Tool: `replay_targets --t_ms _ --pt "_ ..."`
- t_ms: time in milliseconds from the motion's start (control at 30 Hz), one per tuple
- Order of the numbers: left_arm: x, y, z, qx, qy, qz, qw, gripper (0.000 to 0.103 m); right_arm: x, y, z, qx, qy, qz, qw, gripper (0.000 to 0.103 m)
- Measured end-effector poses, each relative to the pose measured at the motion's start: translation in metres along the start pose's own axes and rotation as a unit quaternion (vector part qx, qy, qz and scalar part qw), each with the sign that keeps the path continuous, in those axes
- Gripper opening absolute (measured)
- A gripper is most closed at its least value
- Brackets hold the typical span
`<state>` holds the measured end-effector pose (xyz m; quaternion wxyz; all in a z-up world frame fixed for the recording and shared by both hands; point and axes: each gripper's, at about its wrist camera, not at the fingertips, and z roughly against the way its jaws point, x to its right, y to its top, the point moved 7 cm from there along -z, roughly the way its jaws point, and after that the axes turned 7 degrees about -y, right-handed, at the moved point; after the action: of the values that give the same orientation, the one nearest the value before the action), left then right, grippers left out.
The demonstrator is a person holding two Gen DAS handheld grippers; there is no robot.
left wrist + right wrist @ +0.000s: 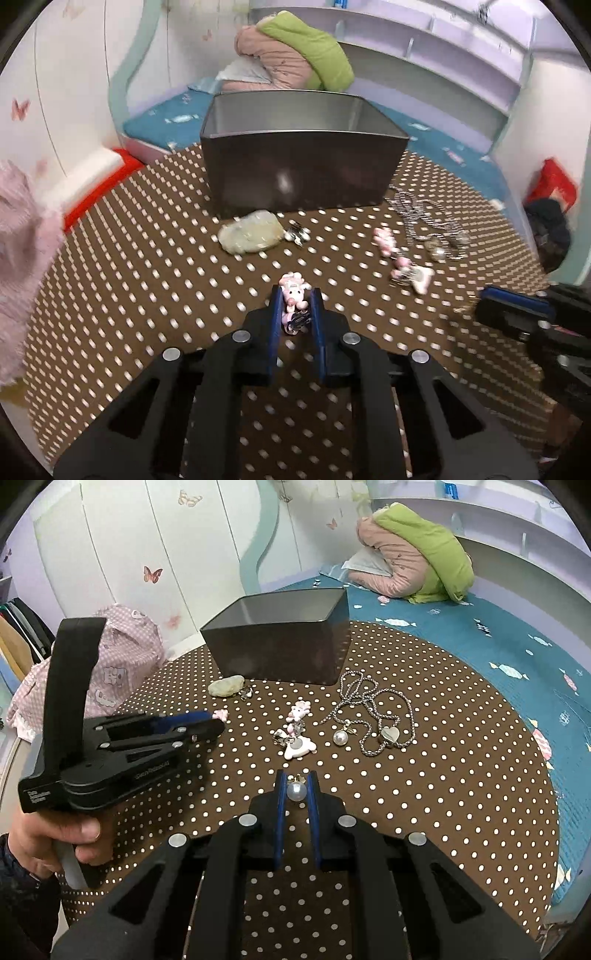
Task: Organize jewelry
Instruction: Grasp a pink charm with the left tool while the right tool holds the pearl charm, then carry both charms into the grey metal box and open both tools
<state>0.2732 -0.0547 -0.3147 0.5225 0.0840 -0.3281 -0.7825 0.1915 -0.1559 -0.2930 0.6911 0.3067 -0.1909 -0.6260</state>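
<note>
My left gripper (295, 295) is shut on a pink cartoon charm (294, 293) above the brown polka-dot cloth (147, 288); it also shows in the right wrist view (216, 722). My right gripper (296, 779) is shut on a pearl earring (296, 791). The dark metal box (303, 162) stands open at the back, also in the right wrist view (280, 642). On the cloth lie a pale stone pendant (251, 232), pink charms (297, 731), a silver chain necklace (373, 716) with a heart (390, 734), and a second pearl (340, 737).
A pink checked garment (118, 653) lies at the left edge of the round cloth. A green and pink bundle (417, 554) sits on the blue bedding (480, 635) behind. A red item (557, 181) is at the far right.
</note>
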Motion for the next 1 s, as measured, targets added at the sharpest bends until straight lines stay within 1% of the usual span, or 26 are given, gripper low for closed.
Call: replay_targets --t_ms 167,333,500,600,667,767,900,1000 --pt "0.0 -0.009 0.015 0.012 -0.012 0.01 0.9998 0.015 -0.004 0.002 0.008 0.007 0.003 0.005 1.0 0.01" --pt "0.0 -0.012 0.047 0.036 -0.015 0.014 0.9991 0.015 -0.01 0.007 0.018 0.016 0.007 0.013 1.0 0.01" --pt "-0.001 -0.006 0.085 0.068 -0.011 0.013 0.9975 0.015 -0.018 0.029 0.036 0.039 0.011 0.036 0.999 0.01" --pt "0.0 0.016 0.11 0.095 -0.01 0.007 0.9954 0.015 -0.024 0.051 0.048 0.06 0.01 0.058 0.996 0.01" --pt "0.0 0.033 0.121 0.11 -0.01 0.001 0.9939 0.015 -0.027 0.068 0.055 0.075 0.008 0.07 0.995 0.01" --pt "0.005 0.058 0.134 0.129 0.0 -0.009 0.9916 0.015 -0.03 0.097 0.065 0.098 0.01 0.082 0.992 0.01" --pt "0.01 0.093 0.141 0.147 -0.001 -0.015 0.989 0.015 -0.031 0.136 0.067 0.111 0.025 0.083 0.99 0.01" --pt "0.008 0.119 0.137 0.148 -0.013 -0.012 0.9889 0.015 -0.031 0.16 0.061 0.11 0.036 0.084 0.99 0.01"
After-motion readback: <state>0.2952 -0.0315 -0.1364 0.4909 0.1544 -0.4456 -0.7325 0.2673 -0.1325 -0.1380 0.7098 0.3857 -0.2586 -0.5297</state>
